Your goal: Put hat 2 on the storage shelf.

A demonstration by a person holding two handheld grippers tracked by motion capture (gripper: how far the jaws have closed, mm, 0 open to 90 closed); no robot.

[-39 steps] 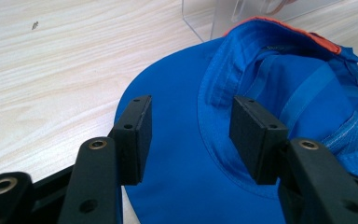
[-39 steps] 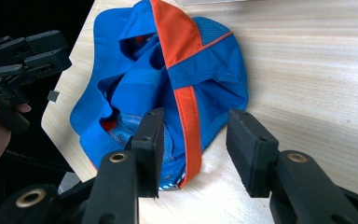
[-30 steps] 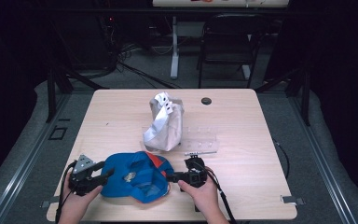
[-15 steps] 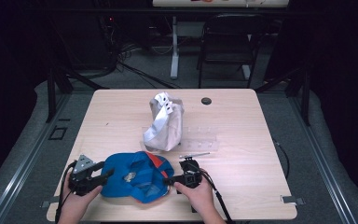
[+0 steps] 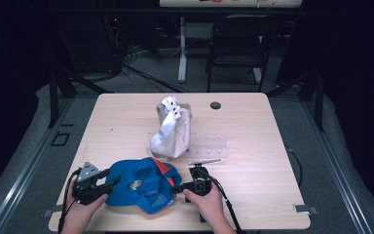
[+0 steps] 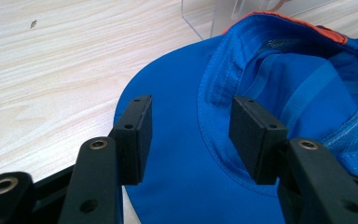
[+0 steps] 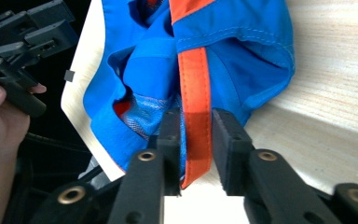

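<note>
A blue cap [image 5: 141, 187] with an orange strap lies upside down near the front edge of the table [image 5: 263, 185]. My left gripper [image 5: 108, 178] is at its left side. In the left gripper view the left gripper [image 6: 191, 116] is open, its pads apart over the brim of the cap [image 6: 191, 154]. My right gripper [image 5: 175, 187] reaches into the cap from the right. Its jaws have just been closing. In the right gripper view the right gripper [image 7: 196, 126] has its pads against the orange strap [image 7: 195, 79] and some blue fabric of the cap [image 7: 233, 51].
A crumpled pale bag [image 5: 171, 129] stands mid-table, beside a clear plastic tray [image 5: 209, 146]. A thin metal tool [image 5: 204, 161] lies just behind my right gripper. A small black disc [image 5: 215, 105] sits at the back. A chair and cables lie beyond the table.
My right gripper has edged left into the cap's rear. The left gripper has stayed put at the brim.
</note>
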